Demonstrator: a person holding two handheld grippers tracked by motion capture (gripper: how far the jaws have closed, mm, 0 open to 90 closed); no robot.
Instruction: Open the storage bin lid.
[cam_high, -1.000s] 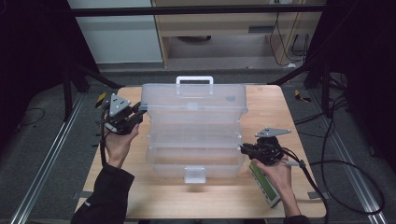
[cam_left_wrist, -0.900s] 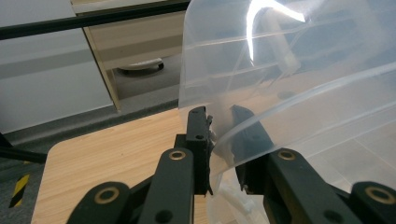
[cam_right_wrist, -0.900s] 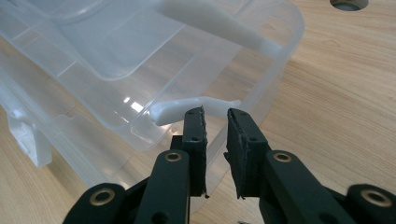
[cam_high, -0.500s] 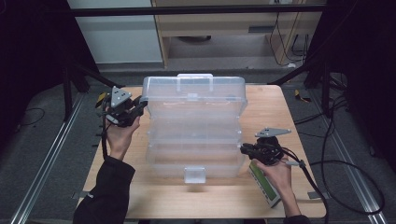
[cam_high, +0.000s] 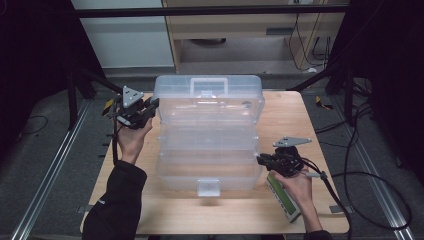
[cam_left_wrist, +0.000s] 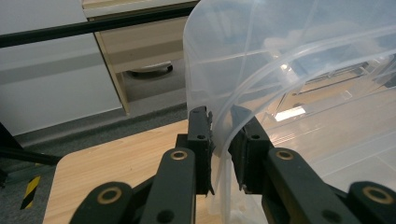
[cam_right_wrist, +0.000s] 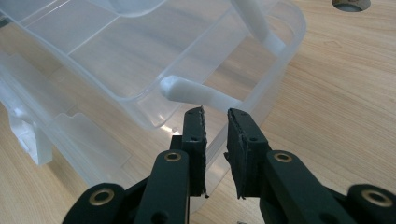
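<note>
Pinching the lid edge of the clear tiered organizer box (cam_high: 207, 135) mid-table, the left gripper (cam_left_wrist: 220, 144) is clamped on. Right gripper (cam_right_wrist: 215, 140) sits slightly parted at the box's lower right corner, looks like it's gripping nothing.

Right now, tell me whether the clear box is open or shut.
Open: the clear box has its tiers stepped out, with its lid raised at the back.

light: even overhead, counter (cam_high: 280, 120) bright, surroundings dark | shadows: soft | glare: sheen on clear box (cam_high: 207, 130) | blur: tongs near edge soft
</note>
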